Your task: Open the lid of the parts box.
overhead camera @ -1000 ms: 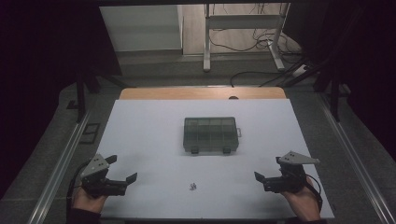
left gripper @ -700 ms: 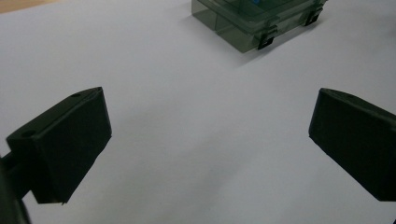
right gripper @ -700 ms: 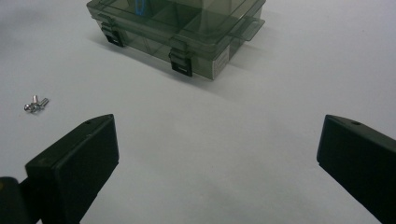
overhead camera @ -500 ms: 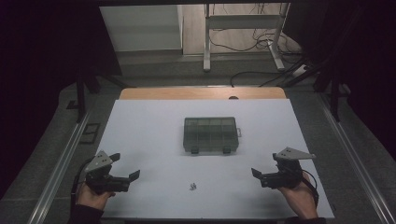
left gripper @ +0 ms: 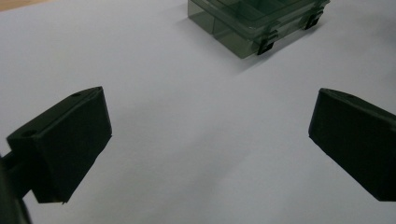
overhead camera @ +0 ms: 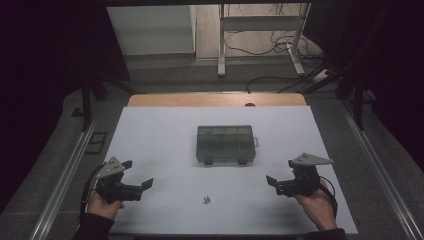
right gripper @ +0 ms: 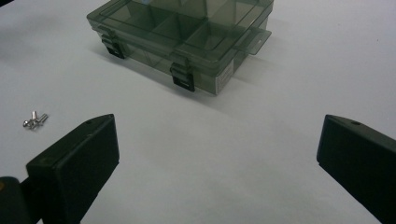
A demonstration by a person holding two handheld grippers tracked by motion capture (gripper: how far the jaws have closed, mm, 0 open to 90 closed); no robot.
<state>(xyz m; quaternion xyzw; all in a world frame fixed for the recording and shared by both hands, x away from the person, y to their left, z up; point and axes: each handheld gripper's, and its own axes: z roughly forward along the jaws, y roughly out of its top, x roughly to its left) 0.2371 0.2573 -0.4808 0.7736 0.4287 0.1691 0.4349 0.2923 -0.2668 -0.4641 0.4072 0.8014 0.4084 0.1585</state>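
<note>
A smoky transparent compartment box (overhead camera: 225, 144) with two black latches sits shut at the middle of the white table (overhead camera: 165, 135). A small cluster of silver screws (overhead camera: 205, 200) lies in front of it. My left gripper (overhead camera: 136, 175) hovers open at the near left, pointing toward the box (left gripper: 254, 21), nothing between its jaws (left gripper: 205, 135). My right gripper (overhead camera: 280, 172) is open at the near right, aimed at the box (right gripper: 187, 32). Its empty jaws (right gripper: 217, 158) stand wide apart, with the screws (right gripper: 35, 120) to their left.
The white table top ends in a wooden strip (overhead camera: 215, 100) at the far edge. Metal rails (overhead camera: 65, 180) run along both sides. A metal stand and cables (overhead camera: 260, 45) are on the floor beyond the table.
Both grippers have crept slightly inward and forward toward the table's middle. Their jaws stay open. The box and screws have not moved.
</note>
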